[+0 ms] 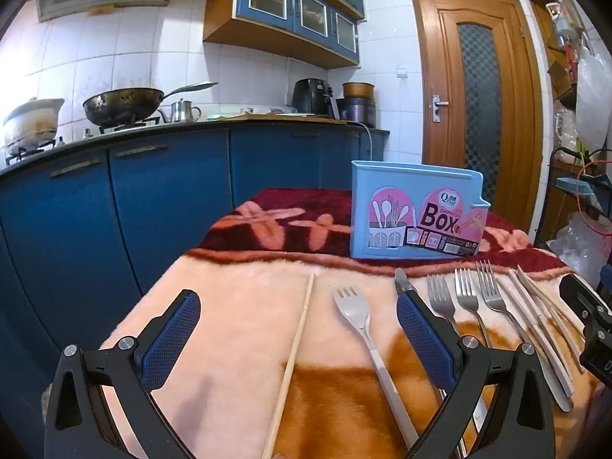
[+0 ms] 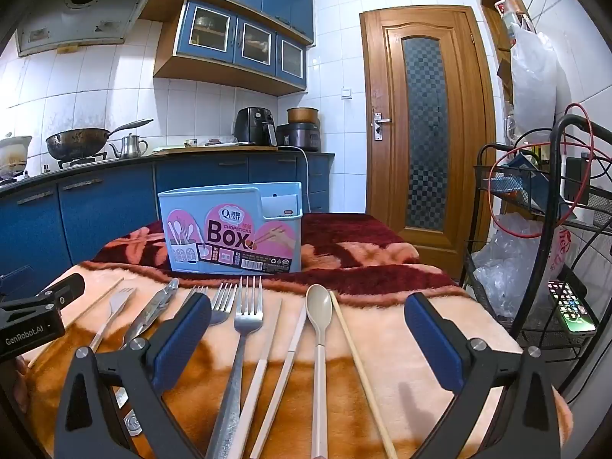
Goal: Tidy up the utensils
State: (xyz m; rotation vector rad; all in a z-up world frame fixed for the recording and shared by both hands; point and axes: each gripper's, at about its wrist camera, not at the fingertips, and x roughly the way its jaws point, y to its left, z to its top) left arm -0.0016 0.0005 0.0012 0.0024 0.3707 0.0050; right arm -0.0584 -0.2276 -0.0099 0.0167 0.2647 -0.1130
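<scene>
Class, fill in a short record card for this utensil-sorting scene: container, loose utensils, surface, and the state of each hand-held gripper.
container: blue chopsticks box, upright at the back of the table
utensils: forks, spoon, wooden chopstick, all lying flat in front of the box
surface: plush blanket
left hand-held gripper: open, empty
right hand-held gripper: open, empty

Knife (image 1: 402, 285) behind finger; box (image 2: 233, 229) interior unseen.
</scene>
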